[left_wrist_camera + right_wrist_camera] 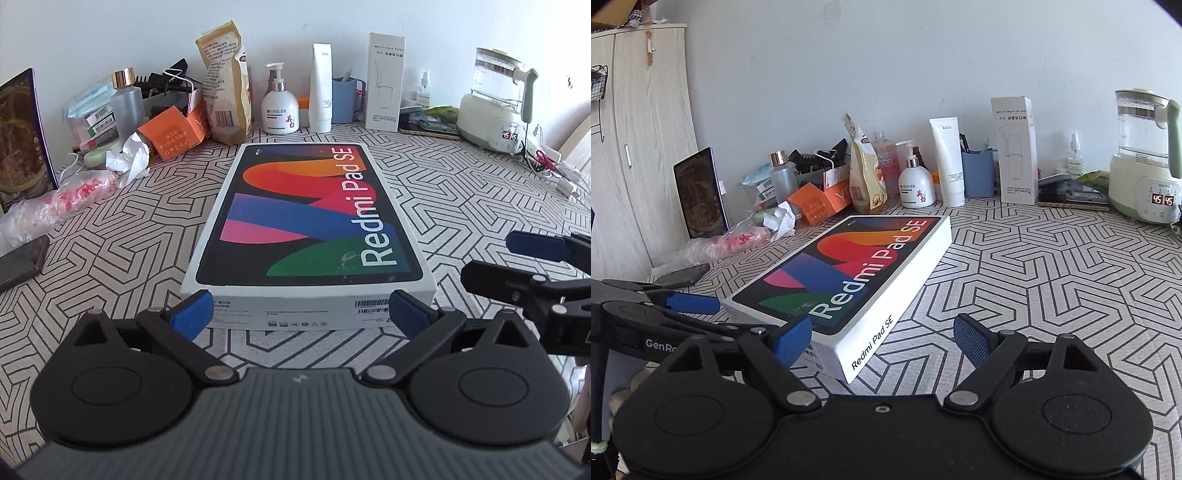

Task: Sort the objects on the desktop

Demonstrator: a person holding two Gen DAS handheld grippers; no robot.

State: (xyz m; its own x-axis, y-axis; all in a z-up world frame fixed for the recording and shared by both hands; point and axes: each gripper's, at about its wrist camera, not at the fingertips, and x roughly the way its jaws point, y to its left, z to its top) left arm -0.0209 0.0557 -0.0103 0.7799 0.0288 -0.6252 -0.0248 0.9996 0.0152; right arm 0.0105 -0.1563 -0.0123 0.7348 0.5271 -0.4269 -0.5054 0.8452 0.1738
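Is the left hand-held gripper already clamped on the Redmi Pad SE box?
No: the left hand-held gripper stands wide open, its pads flanking the box's near end without pressing it.

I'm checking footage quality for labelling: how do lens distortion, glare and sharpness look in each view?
Left wrist view: strong fisheye bending at the edges, the tablet box sharp, faint glare on its lid, dark vignette in the bottom corners. Right wrist view: the cupboard bows with the lens, the kettle is bright but readable, no motion blur.
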